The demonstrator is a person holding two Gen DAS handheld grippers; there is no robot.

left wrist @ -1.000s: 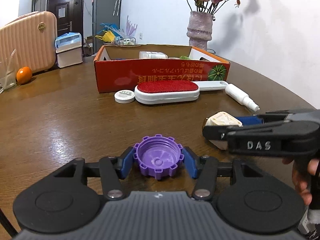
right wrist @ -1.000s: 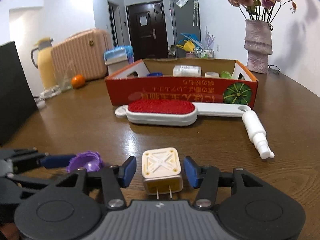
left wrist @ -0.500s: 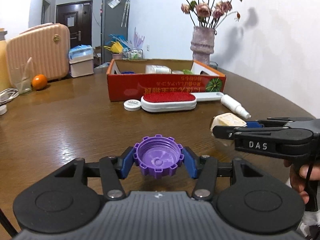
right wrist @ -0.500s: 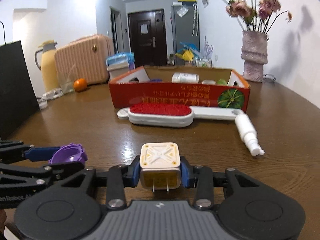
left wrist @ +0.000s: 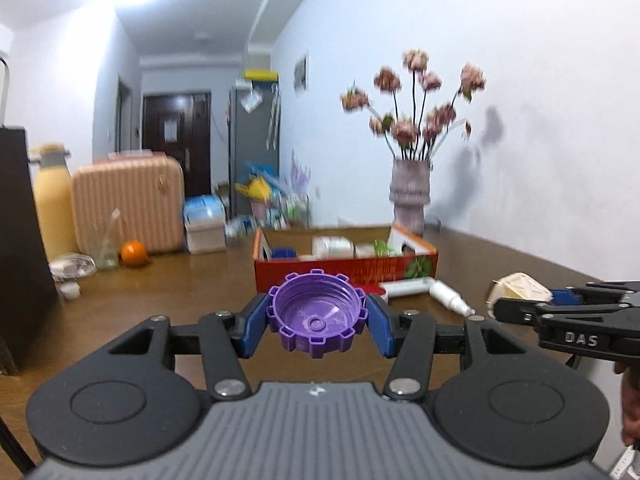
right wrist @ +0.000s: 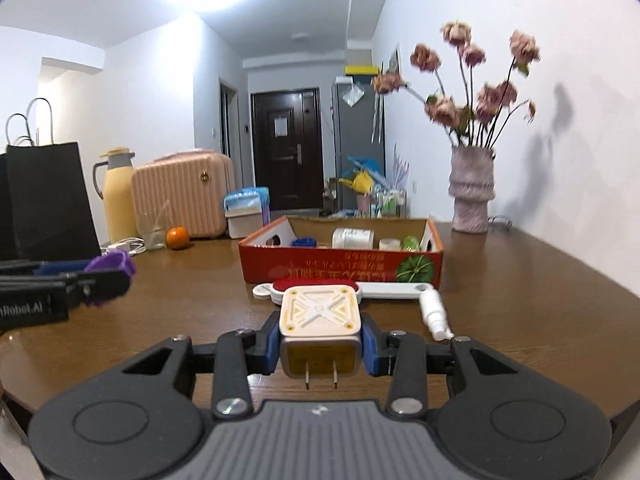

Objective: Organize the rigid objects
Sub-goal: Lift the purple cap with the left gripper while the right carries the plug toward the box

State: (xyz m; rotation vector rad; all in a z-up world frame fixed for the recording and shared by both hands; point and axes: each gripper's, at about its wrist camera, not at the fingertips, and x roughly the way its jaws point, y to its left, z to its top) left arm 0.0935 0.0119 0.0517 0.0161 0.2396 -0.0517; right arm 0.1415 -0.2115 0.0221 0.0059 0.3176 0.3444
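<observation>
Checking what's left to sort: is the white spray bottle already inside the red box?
No, the spray bottle lies on the table in front of the red box.

I see the brown counter [right wrist: 520, 280] carrying a red box [right wrist: 340, 268], a lint brush [right wrist: 312, 285] and spray bottle [right wrist: 434, 314] just before it, a vase [right wrist: 470, 196], an orange [right wrist: 177, 237].

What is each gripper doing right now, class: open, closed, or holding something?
Left gripper: closed on the purple cap, lifted off the table.
Right gripper: jaws just closed on the white plug adapter, also lifted.
</observation>
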